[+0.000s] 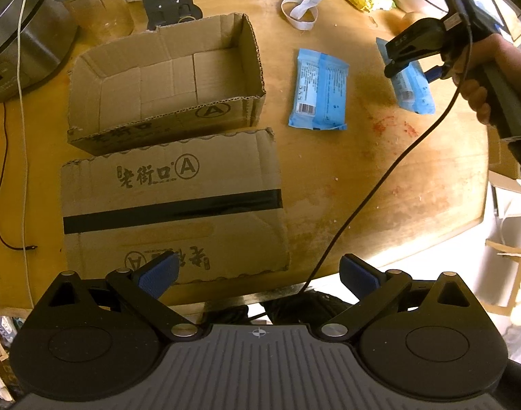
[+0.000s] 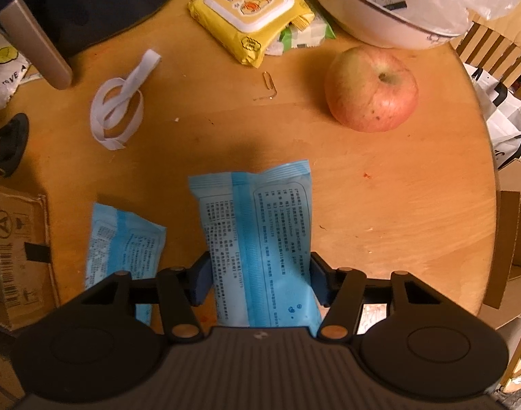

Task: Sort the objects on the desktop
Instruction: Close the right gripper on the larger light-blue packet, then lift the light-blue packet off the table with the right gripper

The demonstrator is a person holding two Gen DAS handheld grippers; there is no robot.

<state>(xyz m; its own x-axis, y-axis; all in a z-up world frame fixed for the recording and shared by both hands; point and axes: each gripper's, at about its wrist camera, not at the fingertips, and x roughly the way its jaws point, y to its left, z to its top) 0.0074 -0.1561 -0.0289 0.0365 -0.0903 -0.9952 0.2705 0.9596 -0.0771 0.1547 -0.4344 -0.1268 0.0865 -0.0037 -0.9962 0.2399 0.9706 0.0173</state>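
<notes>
Round wooden table [image 2: 397, 205], stained, cluttered, dim warm light. Open box [image 1: 165, 78] and closed box [image 1: 171, 205] side by side toward left edge. Apple [image 2: 371, 89], yellow wipes [image 2: 250, 13], white band [image 2: 118, 106] and bowl [image 2: 380, 17] toward far edge. Blue packet [image 2: 260, 239] off table near middle, long axis along fingers, pinched across width by right gripper [image 2: 258, 282]. Second packet [image 1: 318, 90] flat between boxes and right gripper. Left gripper [image 1: 258, 275] spread wide, empty, above near edge.
</notes>
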